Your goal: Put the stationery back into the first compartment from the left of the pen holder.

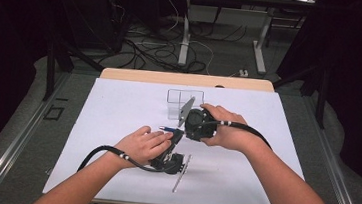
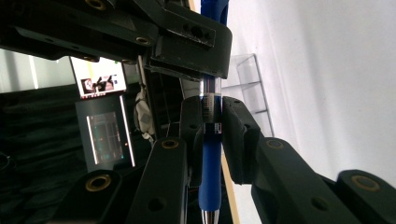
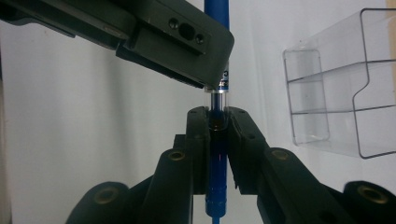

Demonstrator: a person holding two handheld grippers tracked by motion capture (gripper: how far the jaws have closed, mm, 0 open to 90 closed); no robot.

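the scene is seen in the high view from above the person's side, facing forward and down, so the whole white table [image 1: 116, 126] is covered from far. the left gripper view is taken from very near, along its own jaws, turned sideways toward the far edge and a dark room. the right gripper view is also taken close, looking down on the table. the blue pen [image 2: 211, 140] [image 3: 217, 154] and the clear box [image 1: 181, 102] [image 2: 252, 88] [image 3: 341, 93] are shared by all views.
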